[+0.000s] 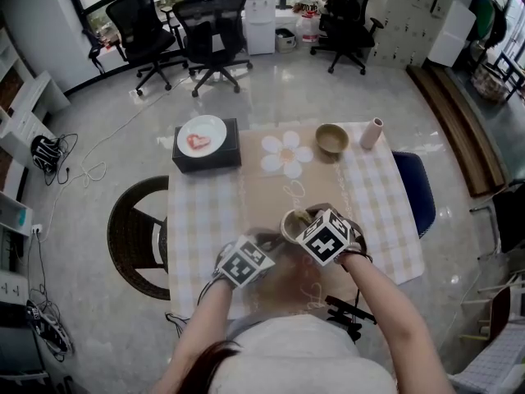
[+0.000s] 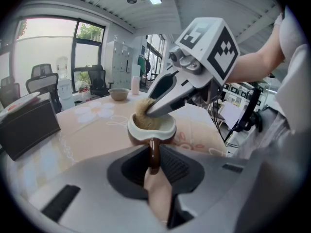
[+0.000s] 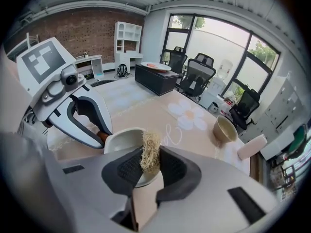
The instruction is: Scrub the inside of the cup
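Both clamped: left tool (image 2: 154, 160) on handle (image 2: 154, 152) of upright cup (image 2: 166, 128); right tool (image 3: 148, 165) on scrubber (image 3: 149, 152)

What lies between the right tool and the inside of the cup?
A tuft of pale scrubbing fibre, pinched by the right tool and dipping into the cup, seen in the right gripper view.

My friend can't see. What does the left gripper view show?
The left tool grips a cup by its handle while the right tool presses a scrubber into it. Behind, a bowl and a black box sit on the table.
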The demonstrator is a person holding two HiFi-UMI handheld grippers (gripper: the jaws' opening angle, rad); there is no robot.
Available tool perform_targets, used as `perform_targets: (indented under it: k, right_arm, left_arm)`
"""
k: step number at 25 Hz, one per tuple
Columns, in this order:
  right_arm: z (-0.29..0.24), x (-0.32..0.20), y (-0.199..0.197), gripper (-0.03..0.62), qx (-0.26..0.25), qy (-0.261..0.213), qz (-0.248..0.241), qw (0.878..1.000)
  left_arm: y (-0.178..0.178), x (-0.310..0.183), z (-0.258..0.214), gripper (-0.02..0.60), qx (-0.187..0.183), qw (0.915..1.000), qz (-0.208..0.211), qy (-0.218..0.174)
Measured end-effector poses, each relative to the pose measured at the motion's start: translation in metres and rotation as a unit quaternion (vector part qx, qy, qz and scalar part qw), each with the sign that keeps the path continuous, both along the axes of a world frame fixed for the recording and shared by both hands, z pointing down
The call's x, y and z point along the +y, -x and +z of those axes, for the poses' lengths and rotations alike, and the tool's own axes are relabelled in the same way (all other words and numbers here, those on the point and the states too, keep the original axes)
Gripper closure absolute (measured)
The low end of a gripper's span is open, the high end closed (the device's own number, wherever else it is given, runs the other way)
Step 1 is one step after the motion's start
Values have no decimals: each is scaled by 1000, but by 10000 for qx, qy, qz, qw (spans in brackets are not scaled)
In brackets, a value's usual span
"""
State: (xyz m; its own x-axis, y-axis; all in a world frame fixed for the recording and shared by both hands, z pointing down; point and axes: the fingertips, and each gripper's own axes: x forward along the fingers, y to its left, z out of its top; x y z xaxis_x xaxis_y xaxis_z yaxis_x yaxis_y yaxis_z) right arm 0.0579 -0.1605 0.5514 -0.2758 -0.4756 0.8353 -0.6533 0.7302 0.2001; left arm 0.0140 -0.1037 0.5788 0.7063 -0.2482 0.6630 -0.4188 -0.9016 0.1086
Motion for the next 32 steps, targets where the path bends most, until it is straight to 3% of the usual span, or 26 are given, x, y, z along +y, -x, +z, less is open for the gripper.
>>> perform_targets:
  k: [6, 14, 23, 28, 32]
  right_arm:
    - [2, -2, -3, 516, 282, 511, -151, 9982]
    - [7, 9, -6, 517, 266, 1668, -124, 9856]
    - [9, 25, -2, 517, -315, 2268, -30, 9734]
    - [8, 34, 10, 517, -1028, 2562, 55, 9611]
    - [4, 34, 19, 517, -1590, 2519, 107, 9545]
  left_arm:
    - [0, 0, 1, 512, 25, 10000, -23, -2]
    - [1, -1, 2, 512, 30, 10000, -54, -1]
    - [1, -1, 2, 512, 0, 10000, -44, -19]
    - [0, -1, 3, 512, -5, 10000, -37, -11]
    - [1, -1, 4, 512, -26, 10000, -16, 2]
